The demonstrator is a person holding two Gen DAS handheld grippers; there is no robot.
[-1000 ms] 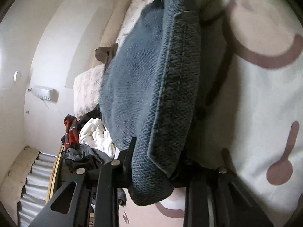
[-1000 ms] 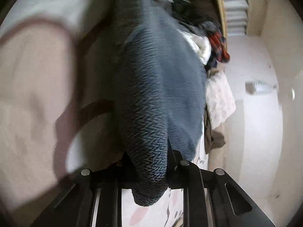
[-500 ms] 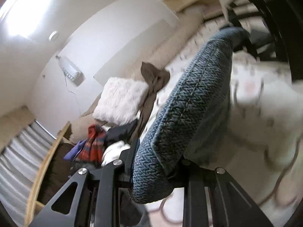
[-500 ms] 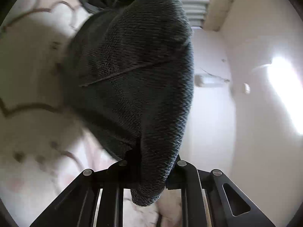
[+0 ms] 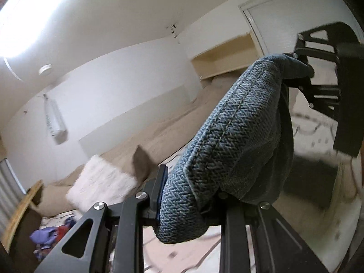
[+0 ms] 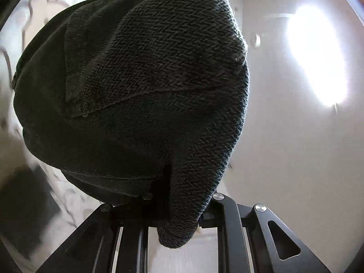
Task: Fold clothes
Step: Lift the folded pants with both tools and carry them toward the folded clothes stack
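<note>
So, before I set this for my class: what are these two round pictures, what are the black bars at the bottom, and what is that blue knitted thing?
No robot here: a person holds a two-finger claw in each hand, each with a wide-angle camera looking along its fingers. The black bars are those fingers. One picture is from the left claw, one from the right claw. Both are shut on one blue knitted garment, lifted between them; the right claw also shows in the left picture. Behind lie a patterned bed sheet, a white pillow and a clothes pile.
</note>
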